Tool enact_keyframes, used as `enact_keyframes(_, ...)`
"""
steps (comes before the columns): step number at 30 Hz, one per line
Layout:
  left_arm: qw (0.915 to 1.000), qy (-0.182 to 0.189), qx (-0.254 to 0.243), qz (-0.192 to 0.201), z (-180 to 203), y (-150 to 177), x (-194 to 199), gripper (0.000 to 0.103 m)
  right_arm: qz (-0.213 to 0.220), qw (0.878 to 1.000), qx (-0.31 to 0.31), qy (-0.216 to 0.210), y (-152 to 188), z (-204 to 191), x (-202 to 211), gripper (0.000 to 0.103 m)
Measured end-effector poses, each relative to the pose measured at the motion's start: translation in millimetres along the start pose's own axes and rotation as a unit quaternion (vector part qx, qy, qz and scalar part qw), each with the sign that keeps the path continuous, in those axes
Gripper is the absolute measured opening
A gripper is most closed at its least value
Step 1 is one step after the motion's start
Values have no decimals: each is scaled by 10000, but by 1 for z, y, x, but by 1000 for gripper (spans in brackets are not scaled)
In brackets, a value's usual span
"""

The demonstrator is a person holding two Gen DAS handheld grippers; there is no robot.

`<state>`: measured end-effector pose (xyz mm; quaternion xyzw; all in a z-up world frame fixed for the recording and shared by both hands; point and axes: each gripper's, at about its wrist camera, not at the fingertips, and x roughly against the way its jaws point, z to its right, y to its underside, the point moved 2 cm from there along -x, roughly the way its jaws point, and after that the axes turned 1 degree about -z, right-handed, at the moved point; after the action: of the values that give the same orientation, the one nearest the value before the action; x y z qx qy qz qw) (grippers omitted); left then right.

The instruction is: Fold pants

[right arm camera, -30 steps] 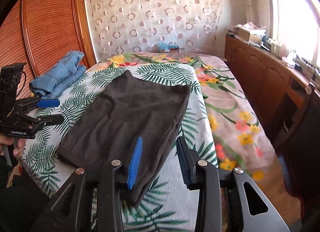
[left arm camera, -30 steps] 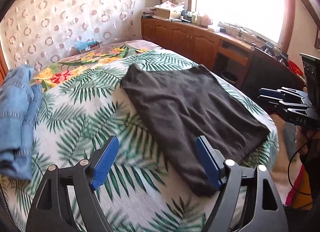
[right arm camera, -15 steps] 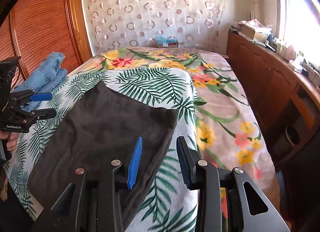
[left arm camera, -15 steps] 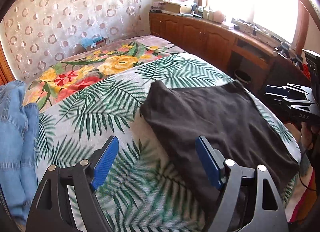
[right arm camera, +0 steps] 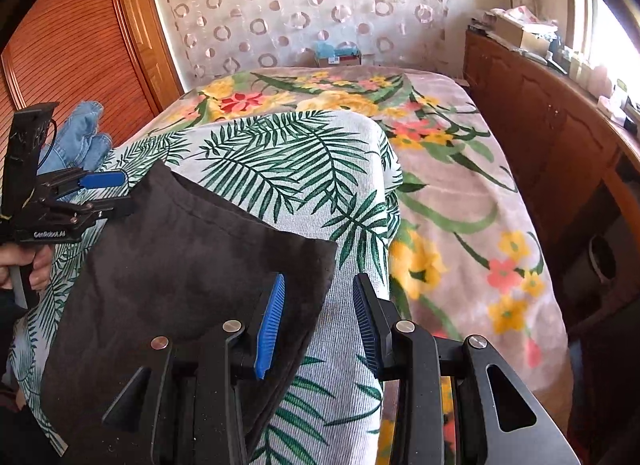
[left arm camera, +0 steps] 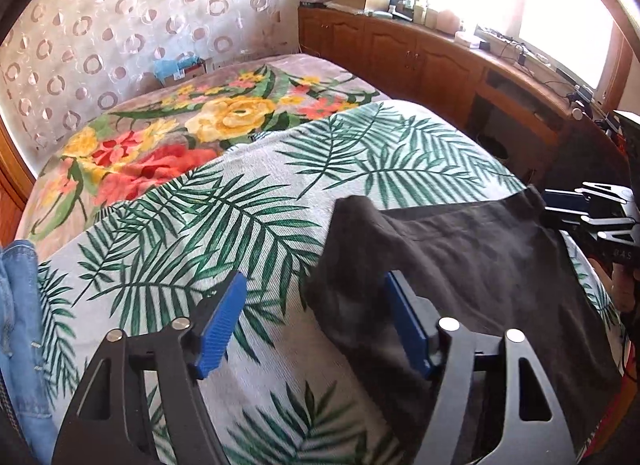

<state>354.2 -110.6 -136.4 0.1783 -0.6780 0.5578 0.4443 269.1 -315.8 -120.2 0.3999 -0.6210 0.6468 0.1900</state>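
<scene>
- The left gripper (left arm camera: 306,323) has its blue-padded jaws apart, just narrowing, nothing pinched; the near left edge of the dark grey folded pants (left arm camera: 460,265) sits between them.
- The right gripper (right arm camera: 316,321) is parted too, straddling the pants' right edge.
- The pants lie flat on the palm-leaf-print white cover (left arm camera: 224,225).
- Beyond, the floral blanket (right arm camera: 460,193).

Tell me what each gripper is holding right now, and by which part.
Nothing is held. The left gripper has just been closing, its jaws straddling the left edge of the dark pants; the right gripper stands open over their right edge.
</scene>
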Motion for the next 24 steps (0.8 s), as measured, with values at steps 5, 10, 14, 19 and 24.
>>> enact_keyframes(5,9999,42,-50,-79,-2,-4,-12,66,-54,10000,-23,-65,-3,2,-6,37)
enact_keyframes(10,9997,257,-27,-45,0,-5,-13,48,-63,9998,37,-170,-7,-2,-9,34)
enact_keyframes(14,9990,399,-156,-82,8,-6,-12,28,-80,9998,76,-191,-8,-2,-11,22)
enact_keyframes(19,9980,551,-285,-124,15,-7,-9,7,-153,9996,38,-223,-10,-2,-12,8)
enact_keyframes(24,9981,556,-168,188,11,-7,18,6,-19,9996,234,-130,-15,-13,-1,7)
